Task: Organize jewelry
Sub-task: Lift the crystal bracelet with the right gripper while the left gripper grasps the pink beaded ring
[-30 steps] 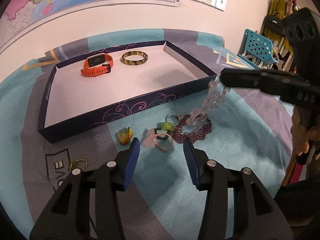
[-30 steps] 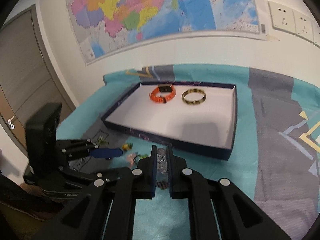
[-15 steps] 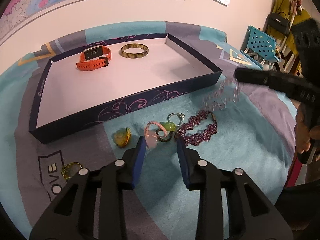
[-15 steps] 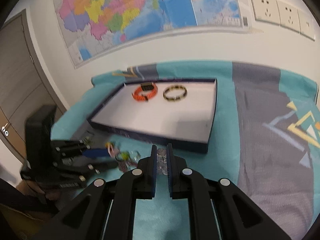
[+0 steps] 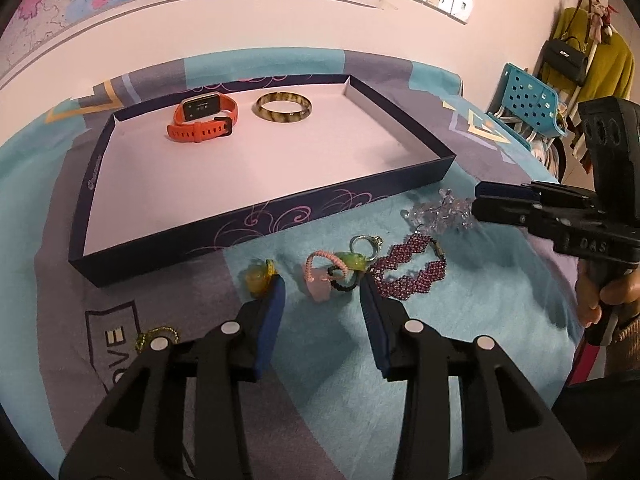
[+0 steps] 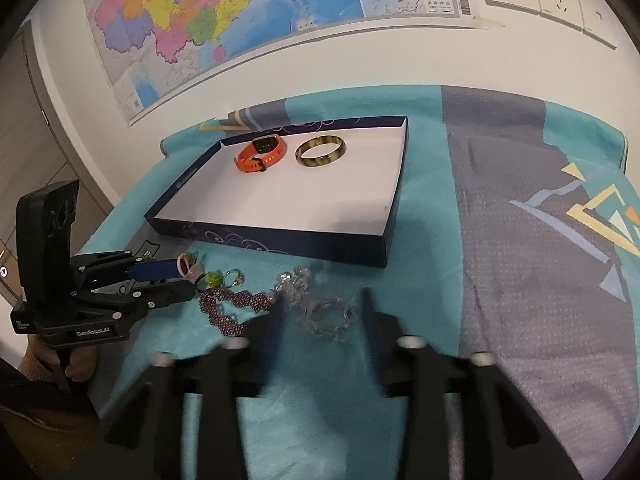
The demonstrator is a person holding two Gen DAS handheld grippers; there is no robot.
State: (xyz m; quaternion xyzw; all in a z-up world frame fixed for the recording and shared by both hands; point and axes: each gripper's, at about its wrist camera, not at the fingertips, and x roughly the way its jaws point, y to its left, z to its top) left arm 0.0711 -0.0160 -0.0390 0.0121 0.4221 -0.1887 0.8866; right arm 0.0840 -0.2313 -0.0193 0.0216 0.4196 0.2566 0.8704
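crystal bracelet (image 6: 320,312) lies limp on the blanket (image 6: 520,280) just outside the tray (image 6: 280,236), between the spread, empty jaws of the right gripper (image 6: 322,312). looks light, slippery, floppy; pinch one bunched strand. left gripper (image 5: 322,296) also gapes, empty.

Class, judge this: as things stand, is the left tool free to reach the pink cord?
Probably yes. The left tool is open, the pink cord lies on the blanket just ahead between its fingers, and nothing covers it.
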